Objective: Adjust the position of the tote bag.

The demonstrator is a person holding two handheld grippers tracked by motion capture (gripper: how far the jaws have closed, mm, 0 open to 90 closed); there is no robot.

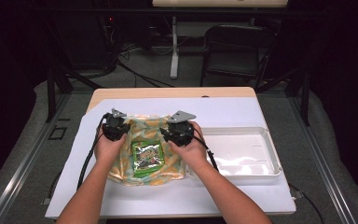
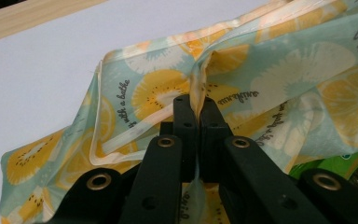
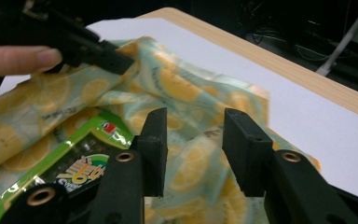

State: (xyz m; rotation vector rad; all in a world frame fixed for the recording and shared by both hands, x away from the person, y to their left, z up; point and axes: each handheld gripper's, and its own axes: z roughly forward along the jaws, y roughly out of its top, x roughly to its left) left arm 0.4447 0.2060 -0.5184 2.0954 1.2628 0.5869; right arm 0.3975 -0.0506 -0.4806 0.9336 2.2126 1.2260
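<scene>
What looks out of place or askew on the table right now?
Nothing is spilled or damaged. The lemon-print bag lies rumpled, its rim pinched into a ridge by the left gripper. The right gripper stands open over it, holding nothing. The white tray sits square.

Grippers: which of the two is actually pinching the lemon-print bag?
The left gripper: its jaws are shut on a fold of the lemon-print bag. The right gripper stands open above it.
</scene>
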